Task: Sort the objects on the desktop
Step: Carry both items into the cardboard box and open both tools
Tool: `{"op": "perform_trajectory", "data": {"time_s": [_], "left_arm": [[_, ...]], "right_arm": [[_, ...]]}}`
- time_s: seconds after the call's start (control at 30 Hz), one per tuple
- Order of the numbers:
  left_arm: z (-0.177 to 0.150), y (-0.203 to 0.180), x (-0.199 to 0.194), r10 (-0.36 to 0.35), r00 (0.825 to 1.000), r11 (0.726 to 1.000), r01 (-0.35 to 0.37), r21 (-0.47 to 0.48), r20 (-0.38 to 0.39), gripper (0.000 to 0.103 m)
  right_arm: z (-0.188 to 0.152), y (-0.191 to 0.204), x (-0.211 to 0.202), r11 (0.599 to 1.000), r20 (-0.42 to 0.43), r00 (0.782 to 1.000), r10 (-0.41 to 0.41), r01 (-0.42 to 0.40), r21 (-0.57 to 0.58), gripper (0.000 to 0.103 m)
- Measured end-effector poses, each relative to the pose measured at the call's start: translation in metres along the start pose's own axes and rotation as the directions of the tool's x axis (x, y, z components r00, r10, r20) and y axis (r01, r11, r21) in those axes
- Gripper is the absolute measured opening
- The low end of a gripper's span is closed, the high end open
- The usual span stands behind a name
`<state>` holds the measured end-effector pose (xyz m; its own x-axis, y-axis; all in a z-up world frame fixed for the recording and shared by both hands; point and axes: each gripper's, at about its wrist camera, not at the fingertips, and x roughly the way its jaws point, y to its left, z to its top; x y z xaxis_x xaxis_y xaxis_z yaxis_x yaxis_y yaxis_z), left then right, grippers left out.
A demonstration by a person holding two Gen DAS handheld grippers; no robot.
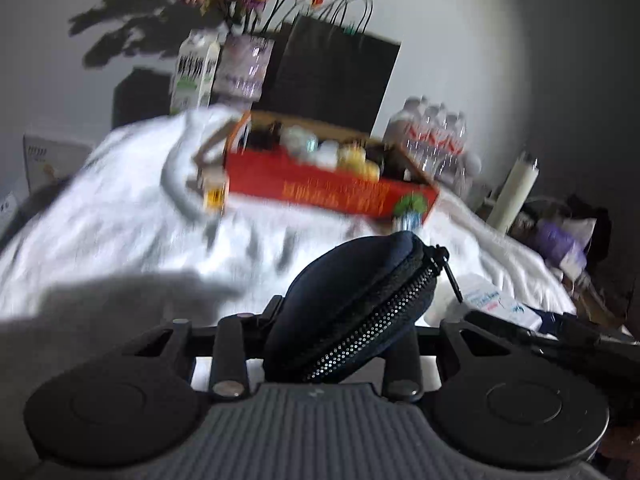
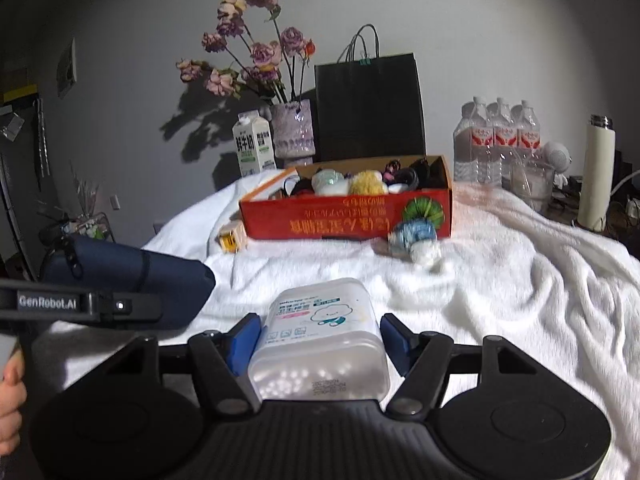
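Left gripper (image 1: 344, 320) clamped on a dark blue zip pouch (image 1: 352, 304), fingers pressed against its sides, zipper edge turned up and rightward. Same pouch (image 2: 124, 276) seen from the right wrist view, carried at the left above the white blanket (image 2: 500, 280) covering the table. Right gripper (image 2: 320, 336) gripping a translucent white plastic box (image 2: 320, 344) with a cartoon label, blue pads (image 2: 244, 340) tight against both flanks. Ahead, on the blanket, an open red cardboard box (image 2: 348, 216) filled with small items, among them a yellow fluffy thing (image 2: 366, 184). Just in front of the red box, a blue-and-white bundle (image 2: 416, 240); at its left corner, a small yellow-and-white carton (image 2: 232, 240). Behind, a milk carton (image 2: 252, 148), a vase of dried roses (image 2: 292, 128), a black paper bag (image 2: 368, 108), bottled water (image 2: 496, 140), a cream flask (image 2: 598, 172).
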<state>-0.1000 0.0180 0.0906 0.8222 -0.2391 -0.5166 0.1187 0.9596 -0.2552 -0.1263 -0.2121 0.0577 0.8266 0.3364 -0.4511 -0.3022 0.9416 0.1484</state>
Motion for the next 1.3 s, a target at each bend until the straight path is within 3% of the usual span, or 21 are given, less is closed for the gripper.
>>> {"op": "perform_trajectory", "data": {"time_s": [0.17,0.33,0.47,0.6,0.67,0.7,0.77,0.9,1.03,1.17,1.3], "left_arm": [[0.084,0.002,0.044,0.016,0.997,0.996,-0.023,0.088,0.08,0.034],[0.154,0.004,0.137,0.085,0.993,0.977,-0.099,0.188,0.082,0.034],[0.175,0.012,0.215,0.137,0.99,0.96,-0.139,0.241,0.022,0.034],[0.185,0.029,0.272,0.178,0.984,0.965,-0.169,0.201,-0.029,0.037],[0.186,0.035,0.291,0.177,0.983,0.962,-0.164,0.217,-0.041,0.048],[0.187,0.037,0.297,0.181,0.982,0.96,-0.164,0.227,-0.053,0.054],[0.192,0.039,0.297,0.172,0.983,0.958,-0.152,0.243,-0.063,0.081],[0.211,0.039,0.275,0.087,0.996,0.968,-0.082,0.236,-0.01,0.1],[0.231,0.039,0.271,0.125,0.991,0.977,-0.113,0.182,-0.055,0.103],[0.24,0.041,0.277,0.233,0.958,0.969,-0.215,0.12,-0.169,0.103],[0.238,0.045,0.262,0.219,0.949,0.976,-0.21,0.064,-0.228,0.103]], "right_arm": [[0.067,-0.029,0.031,1.0,0.079,0.997,-0.005,0.006,-0.01,0.065],[0.144,-0.069,0.104,0.999,0.068,0.996,-0.051,0.051,0.015,0.065],[0.177,-0.093,0.184,0.991,-0.05,0.99,-0.131,0.133,0.028,0.065],[0.181,-0.097,0.244,0.982,-0.137,0.973,-0.186,0.185,-0.024,0.065],[0.179,-0.099,0.269,0.979,-0.159,0.966,-0.203,0.197,-0.053,0.065],[0.177,-0.1,0.282,0.976,-0.179,0.96,-0.217,0.208,-0.068,0.065],[0.175,-0.099,0.3,0.972,-0.225,0.946,-0.234,0.22,-0.086,0.065],[0.186,-0.102,0.299,0.979,-0.159,0.966,-0.204,0.204,-0.017,0.087],[0.208,-0.108,0.298,0.985,-0.15,0.979,-0.14,0.153,0.083,0.087],[0.229,-0.105,0.296,0.975,-0.175,0.974,-0.145,0.17,0.14,0.087],[0.237,-0.094,0.28,0.978,-0.187,0.97,-0.155,0.177,0.107,0.087]]}}
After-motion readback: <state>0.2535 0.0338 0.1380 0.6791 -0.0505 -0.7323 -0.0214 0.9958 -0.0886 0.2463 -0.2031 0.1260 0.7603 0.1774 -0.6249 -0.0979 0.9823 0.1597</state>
